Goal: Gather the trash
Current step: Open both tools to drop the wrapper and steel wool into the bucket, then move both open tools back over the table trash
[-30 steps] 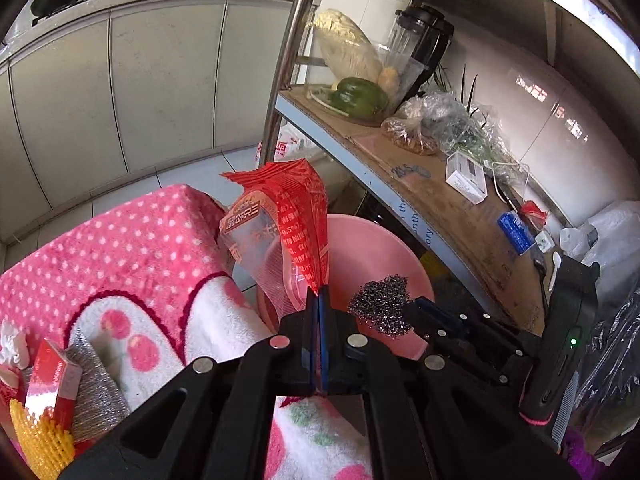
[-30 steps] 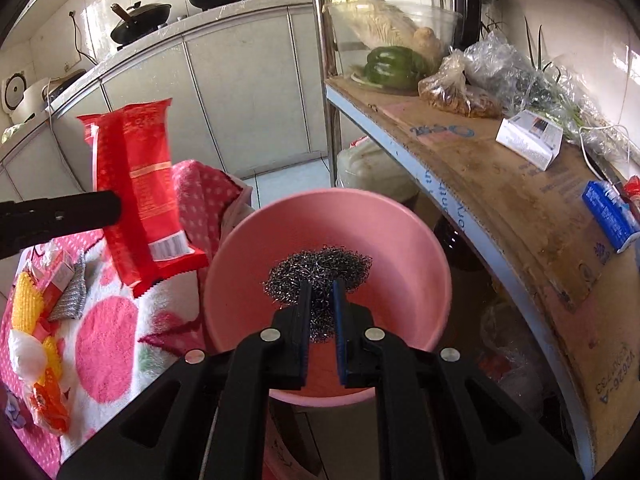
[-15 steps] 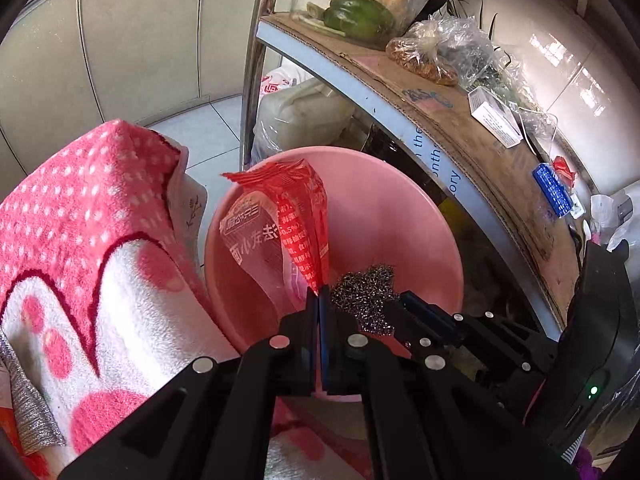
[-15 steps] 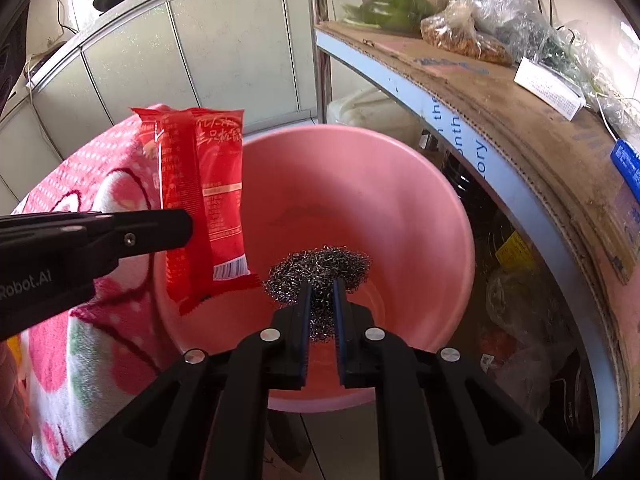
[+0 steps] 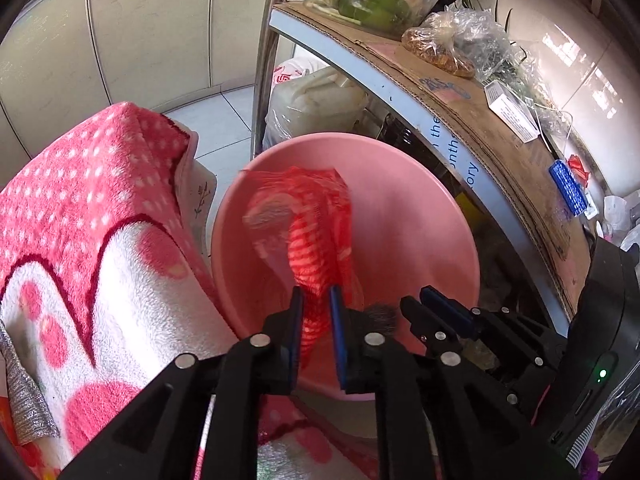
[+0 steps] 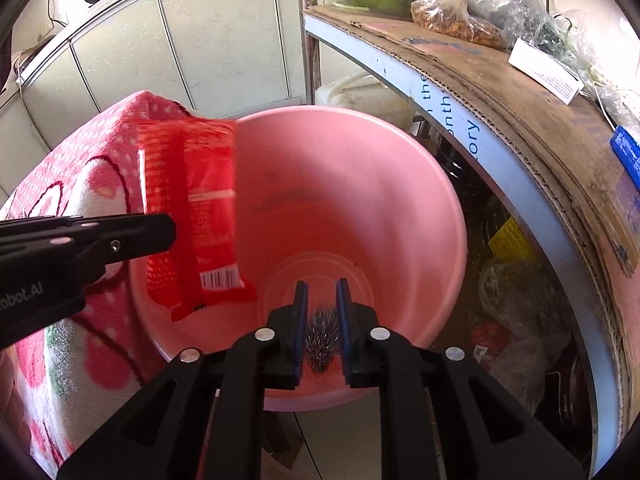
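Hovering over a pink basin (image 6: 400, 184), left gripper (image 5: 316, 304) just parting around a blurred red wrapper (image 5: 316, 232), right gripper (image 6: 322, 300) just parting, scourer (image 6: 322, 338) loose between.

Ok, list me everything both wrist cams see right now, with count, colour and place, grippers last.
basin: one, pink, on the floor beside the shelf.
wrapper: one, red, blurred, over the basin's left side, between the left jaws.
steel wool: one, grey, between the right jaws above the basin.
blanket: one, pink and white with dots, left of the basin.
shelf: one, cardboard-covered.
green pepper: one, in a clear bowl on the shelf.
plastic bags: several, clear, on the shelf.
white box: one, on the shelf.
left gripper: black, blue pads, jaws just opening.
right gripper: black, blue pads, jaws just opening.
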`<state>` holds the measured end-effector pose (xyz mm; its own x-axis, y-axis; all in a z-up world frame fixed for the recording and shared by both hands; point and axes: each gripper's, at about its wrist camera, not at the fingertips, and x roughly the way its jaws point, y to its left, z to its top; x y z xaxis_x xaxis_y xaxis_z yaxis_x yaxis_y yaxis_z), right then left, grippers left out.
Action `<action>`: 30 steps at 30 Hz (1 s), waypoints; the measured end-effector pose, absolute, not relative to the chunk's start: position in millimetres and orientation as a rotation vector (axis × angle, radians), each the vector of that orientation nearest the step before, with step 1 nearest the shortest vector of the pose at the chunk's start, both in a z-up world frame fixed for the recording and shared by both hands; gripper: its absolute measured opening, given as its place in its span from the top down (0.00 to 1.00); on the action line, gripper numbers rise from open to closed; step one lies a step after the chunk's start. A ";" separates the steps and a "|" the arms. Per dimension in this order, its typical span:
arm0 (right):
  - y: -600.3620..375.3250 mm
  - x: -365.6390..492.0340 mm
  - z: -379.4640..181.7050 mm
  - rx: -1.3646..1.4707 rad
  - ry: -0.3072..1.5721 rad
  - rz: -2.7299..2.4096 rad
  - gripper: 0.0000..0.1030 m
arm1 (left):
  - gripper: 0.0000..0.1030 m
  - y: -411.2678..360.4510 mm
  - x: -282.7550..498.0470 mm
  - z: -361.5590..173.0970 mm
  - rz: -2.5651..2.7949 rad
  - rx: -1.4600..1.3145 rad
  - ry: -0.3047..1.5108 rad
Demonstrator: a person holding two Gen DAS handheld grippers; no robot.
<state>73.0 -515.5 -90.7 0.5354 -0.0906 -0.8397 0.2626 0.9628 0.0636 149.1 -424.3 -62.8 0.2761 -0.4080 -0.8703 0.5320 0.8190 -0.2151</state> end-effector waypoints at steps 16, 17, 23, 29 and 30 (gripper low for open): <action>-518.6 60.4 -74.0 0.199 0.940 -0.212 0.67 | 0.73 -412.9 135.9 -35.4 -0.626 0.127 1.060; -517.7 58.2 -70.5 0.199 0.932 -0.211 0.67 | 0.73 -412.0 132.4 -30.9 -0.627 0.135 1.044; -509.0 43.3 -46.0 0.192 0.869 -0.202 0.58 | 0.73 -396.3 110.9 -4.2 -0.611 0.153 0.945; -496.0 30.6 -23.6 0.190 0.819 -0.180 0.55 | 0.73 -372.6 95.4 18.1 -0.579 0.114 0.896; -493.4 29.0 -20.7 0.190 0.813 -0.173 0.54 | 0.73 -368.0 93.0 21.3 -0.574 0.108 0.890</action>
<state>29.0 -493.4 -20.7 0.6747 -0.0805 -0.7337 0.2257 0.9689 0.1012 93.0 -368.0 21.3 0.4900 -0.4282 -0.7593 0.5153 0.8449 -0.1439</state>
